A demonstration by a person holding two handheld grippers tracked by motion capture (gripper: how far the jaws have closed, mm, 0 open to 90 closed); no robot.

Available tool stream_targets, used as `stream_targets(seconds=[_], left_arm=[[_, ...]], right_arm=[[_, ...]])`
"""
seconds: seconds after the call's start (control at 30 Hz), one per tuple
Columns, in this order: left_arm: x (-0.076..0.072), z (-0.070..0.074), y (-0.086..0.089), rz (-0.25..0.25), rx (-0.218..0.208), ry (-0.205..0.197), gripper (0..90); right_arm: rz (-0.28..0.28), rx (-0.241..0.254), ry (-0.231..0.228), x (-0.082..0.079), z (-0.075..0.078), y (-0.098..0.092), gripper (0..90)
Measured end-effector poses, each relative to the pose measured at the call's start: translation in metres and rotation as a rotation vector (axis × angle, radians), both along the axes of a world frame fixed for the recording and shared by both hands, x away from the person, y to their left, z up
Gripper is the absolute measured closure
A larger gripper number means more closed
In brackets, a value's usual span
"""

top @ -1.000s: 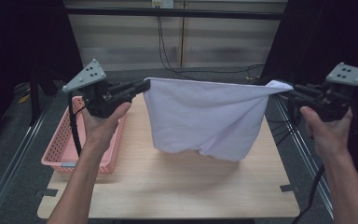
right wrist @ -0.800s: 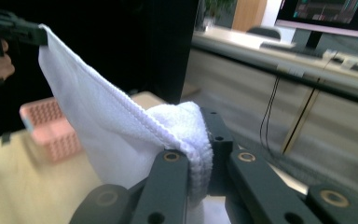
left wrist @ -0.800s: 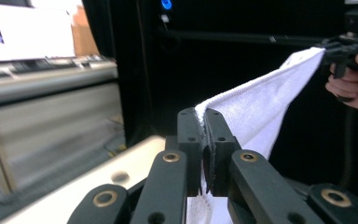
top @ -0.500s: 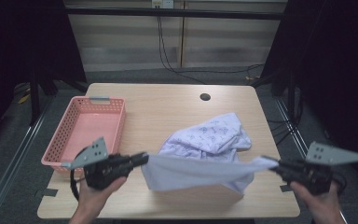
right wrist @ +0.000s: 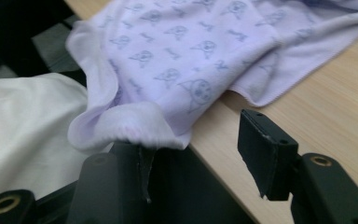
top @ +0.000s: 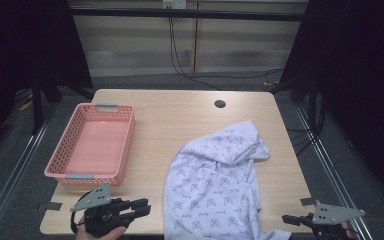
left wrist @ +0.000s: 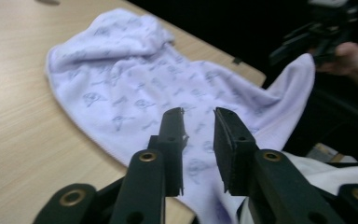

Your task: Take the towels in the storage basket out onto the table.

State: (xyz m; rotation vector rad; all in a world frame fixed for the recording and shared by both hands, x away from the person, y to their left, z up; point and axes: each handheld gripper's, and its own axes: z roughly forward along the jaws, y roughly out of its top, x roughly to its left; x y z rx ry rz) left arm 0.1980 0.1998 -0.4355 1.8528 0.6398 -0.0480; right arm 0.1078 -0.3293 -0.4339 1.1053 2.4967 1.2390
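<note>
A lilac cloth (top: 220, 185) with a small dark print lies crumpled on the right half of the table, its near edge hanging over the front. My left gripper (top: 141, 205) sits at the front edge, left of the cloth. Its jaws have just been opening, and in the left gripper view (left wrist: 199, 114) nothing is between them, with the cloth (left wrist: 130, 88) beyond. My right gripper (top: 286, 219) is at the front right corner. Its jaws (right wrist: 191, 135) have also just been opening; a cloth corner (right wrist: 135, 126) rests loosely on one jaw.
An empty pink basket (top: 90, 145) stands on the left side of the wooden table (top: 180, 115). A round hole (top: 220, 104) is near the far edge. The person's white clothing (right wrist: 23, 126) is close below the right gripper.
The cloth, held stretched in the air between both shut grippers, came down toward the near edge and now lies on the table. Both grippers sank low and let go.
</note>
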Motion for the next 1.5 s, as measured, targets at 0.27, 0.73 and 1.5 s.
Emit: stream_targets(seconds=[0.27, 0.73, 1.5], left_arm=[[0.063, -0.051, -0.081, -0.110, 0.229, 0.107, 59.6], [0.065, -0.062, -0.065, -0.047, 0.375, 0.112, 89.6], [0.085, -0.059, -0.063, -0.008, 0.336, 0.108, 70.0]], right_arm=[[-0.016, 0.006, -0.024, 0.014, -0.002, 0.000, 47.1], [-0.024, -0.006, -0.021, 0.005, -0.008, -0.011, 42.8], [-0.024, -0.057, 0.007, 0.106, -0.042, 0.042, 50.2]])
